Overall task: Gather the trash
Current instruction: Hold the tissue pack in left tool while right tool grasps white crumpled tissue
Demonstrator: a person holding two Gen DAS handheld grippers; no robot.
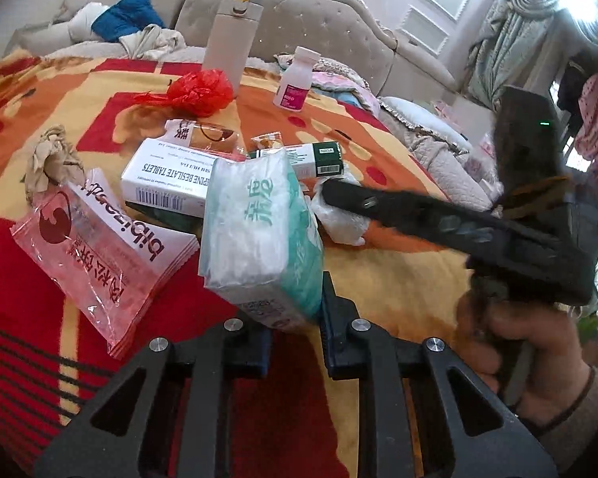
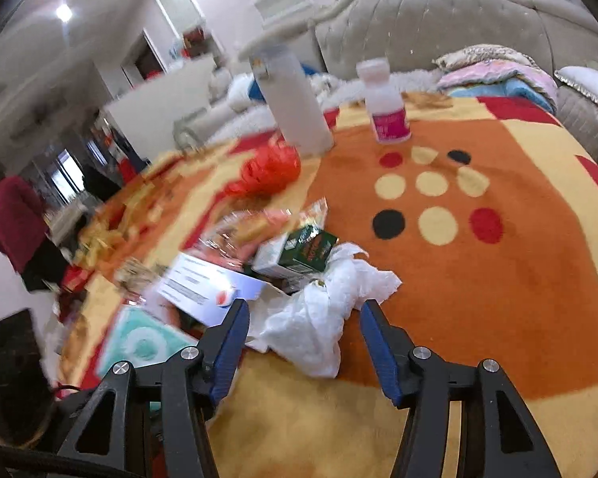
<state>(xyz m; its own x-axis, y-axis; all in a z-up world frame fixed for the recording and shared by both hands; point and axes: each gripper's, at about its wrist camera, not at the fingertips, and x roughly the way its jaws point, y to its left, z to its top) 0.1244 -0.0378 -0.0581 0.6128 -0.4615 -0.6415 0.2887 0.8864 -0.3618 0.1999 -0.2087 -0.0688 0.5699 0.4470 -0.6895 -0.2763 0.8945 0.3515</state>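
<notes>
From the left wrist cam, the left gripper [image 1: 293, 318] has its jaws clamped on a pack of tissues [image 1: 259, 235], held up tilted over the patterned blanket [image 1: 398, 279]. Behind the pack sits a white tablet box [image 1: 167, 179], with a pink snack bag [image 1: 99, 255] to its left and a crumpled brown paper wad [image 1: 52, 159] just beyond that. A green box [image 1: 311, 159] lies behind the tissue pack, a red plastic bag [image 1: 197, 91] further back, then a tall white bottle [image 1: 231, 32] and a small pill bottle [image 1: 297, 79]. The right gripper [image 1: 339, 195] reaches in from the right, its tip at a crumpled white tissue [image 1: 339, 219]. Over on the right wrist cam, which is pretty blurry on the left, the right gripper [image 2: 305, 342] has its jaws spread wide with the crumpled white tissue [image 2: 323, 318] sitting between them on the blanket [image 2: 498, 279], not pinched. The green box [image 2: 303, 255] is touching the tissue's far side.
</notes>
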